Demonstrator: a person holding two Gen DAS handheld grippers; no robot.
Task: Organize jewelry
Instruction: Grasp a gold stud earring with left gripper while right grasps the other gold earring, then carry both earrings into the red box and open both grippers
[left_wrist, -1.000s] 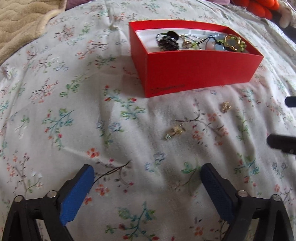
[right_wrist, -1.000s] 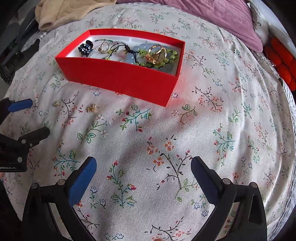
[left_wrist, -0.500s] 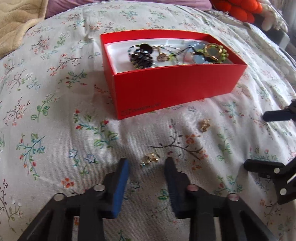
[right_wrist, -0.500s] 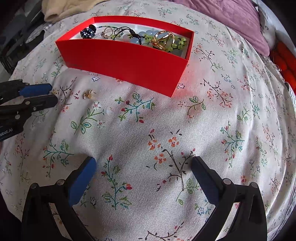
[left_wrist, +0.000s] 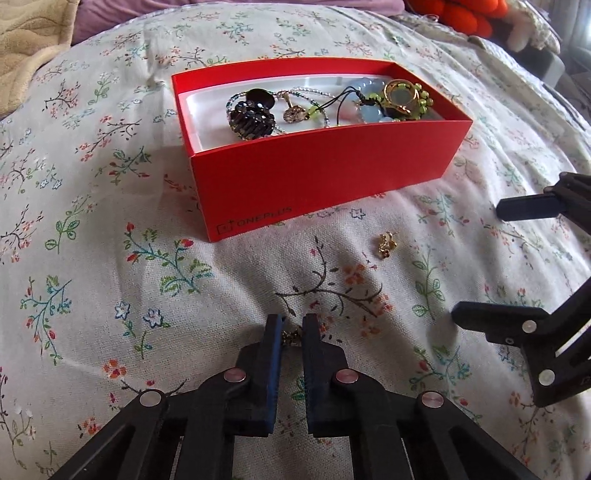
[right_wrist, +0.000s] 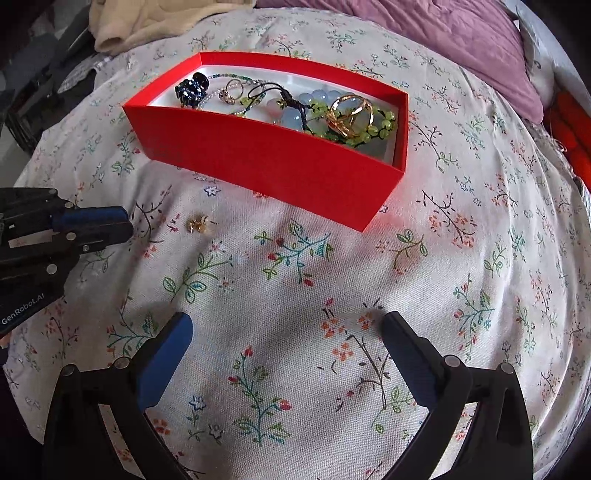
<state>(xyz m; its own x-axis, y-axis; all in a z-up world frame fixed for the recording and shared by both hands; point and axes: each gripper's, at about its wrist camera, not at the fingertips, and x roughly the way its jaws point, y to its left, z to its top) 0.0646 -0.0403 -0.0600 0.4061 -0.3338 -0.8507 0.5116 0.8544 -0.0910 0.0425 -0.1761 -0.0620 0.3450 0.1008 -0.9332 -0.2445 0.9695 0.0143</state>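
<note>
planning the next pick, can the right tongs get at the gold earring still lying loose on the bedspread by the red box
Probably yes. The right tongs stand open over bare bedspread, and nothing lies between them and the gold earring. The left tongs, shut on the other earring, sit close beside it.

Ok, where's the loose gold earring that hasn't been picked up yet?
The loose gold earring lies on the floral bedspread just in front of the red box, toward its right end in the left wrist view, between the two grippers.
</note>
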